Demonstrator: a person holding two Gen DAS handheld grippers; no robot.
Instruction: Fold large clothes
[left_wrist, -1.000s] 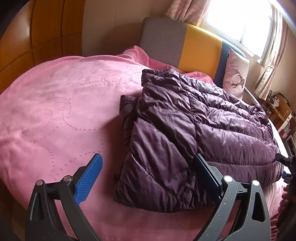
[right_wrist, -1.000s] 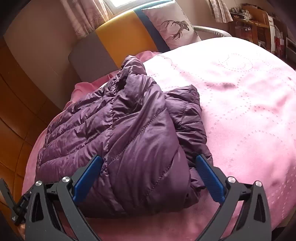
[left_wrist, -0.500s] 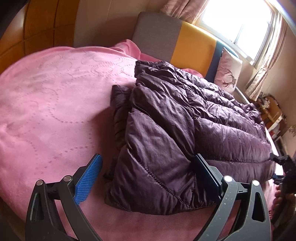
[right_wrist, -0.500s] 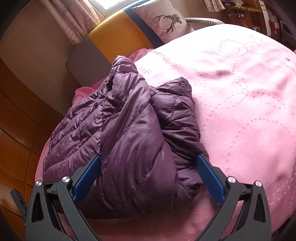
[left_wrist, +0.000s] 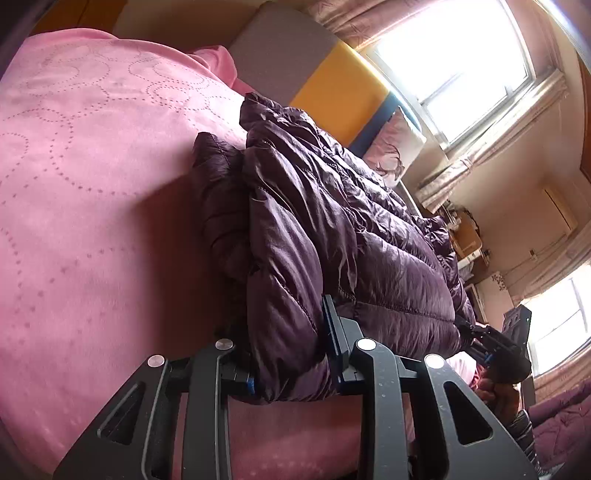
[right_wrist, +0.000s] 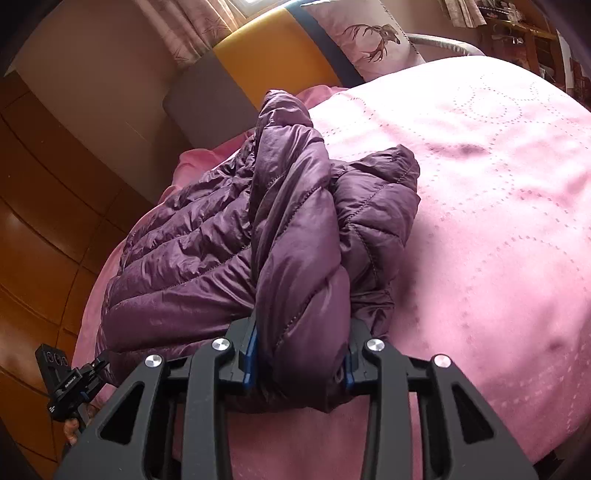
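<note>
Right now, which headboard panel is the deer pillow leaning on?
The blue panel, at the pillow end; the yellow and grey panels lie beyond it.

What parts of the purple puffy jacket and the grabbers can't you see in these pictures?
- Left gripper, left wrist view: the left pad is buried behind the bunched purple jacket.
- Right gripper, right wrist view: the pinched jacket covers most of both pads.
- Jacket underside and inner layers: hidden by its own folds and the pink blanket.
- The person's hands: mostly cut off at the picture edges.
</note>
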